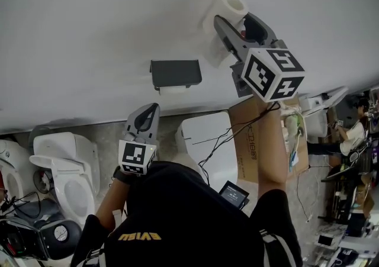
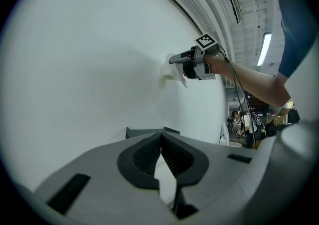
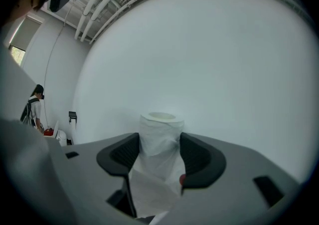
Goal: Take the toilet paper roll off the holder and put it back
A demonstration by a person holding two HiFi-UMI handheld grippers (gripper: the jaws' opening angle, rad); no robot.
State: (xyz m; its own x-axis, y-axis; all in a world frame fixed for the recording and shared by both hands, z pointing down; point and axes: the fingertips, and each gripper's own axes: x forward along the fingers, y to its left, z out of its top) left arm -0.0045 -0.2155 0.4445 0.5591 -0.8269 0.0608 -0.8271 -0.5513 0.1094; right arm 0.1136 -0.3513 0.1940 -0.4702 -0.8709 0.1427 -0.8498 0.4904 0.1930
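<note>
Right gripper view: right gripper (image 3: 159, 142) jaws clenched on toilet paper roll (image 3: 160, 131), loose sheet trailing. Head view: roll near white wall (image 1: 89, 35), apart from dark holder (image 1: 175, 73). Left gripper (image 2: 161, 140) jaws clenched together, holding nothing.

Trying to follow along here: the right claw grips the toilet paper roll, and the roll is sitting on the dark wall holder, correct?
Not quite. The right claw does grip the toilet paper roll, but the roll is off the dark wall holder: the head view shows it held apart from the holder, further up and right in that picture.
</note>
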